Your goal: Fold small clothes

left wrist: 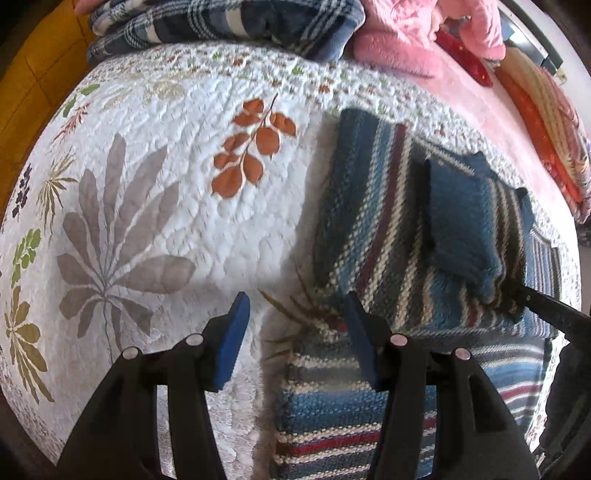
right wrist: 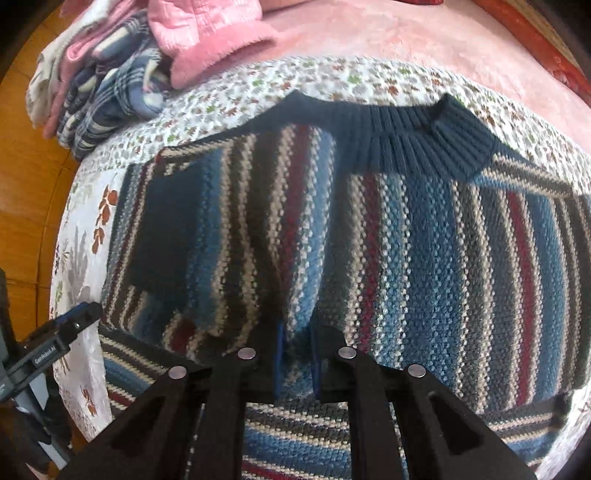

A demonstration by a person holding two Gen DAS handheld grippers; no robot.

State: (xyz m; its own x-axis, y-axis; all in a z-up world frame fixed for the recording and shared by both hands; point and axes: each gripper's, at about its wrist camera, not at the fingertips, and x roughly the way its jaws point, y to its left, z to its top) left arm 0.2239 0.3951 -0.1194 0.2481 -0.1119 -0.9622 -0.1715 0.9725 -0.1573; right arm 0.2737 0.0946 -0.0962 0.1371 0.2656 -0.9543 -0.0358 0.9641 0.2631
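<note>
A bed covered by a white quilt (left wrist: 207, 206) printed with grey and rust leaves fills both views, with a pink blanket (right wrist: 406, 40) showing beyond the quilt's far edge. On the quilt lies the striped knit sweater (right wrist: 424, 240), blue, cream, dark and red, its ribbed dark-blue collar (right wrist: 417, 136) toward the far edge and one sleeve with a dark cuff (right wrist: 162, 229) folded across the body. Near the far corner sits a stack of folded clothes: a blue plaid piece (left wrist: 229, 22) beside a fluffy pink garment (left wrist: 399, 37). Wooden floor (right wrist: 26, 177) shows past the bed's side.

The right hand-held gripper (right wrist: 295, 363) is pinched onto a raised fold of the sweater, blue pads nearly together with knit between them. The left hand-held gripper (left wrist: 295, 336) hovers with its jaws spread wide and empty, above the sweater's edge where it meets the quilt.
</note>
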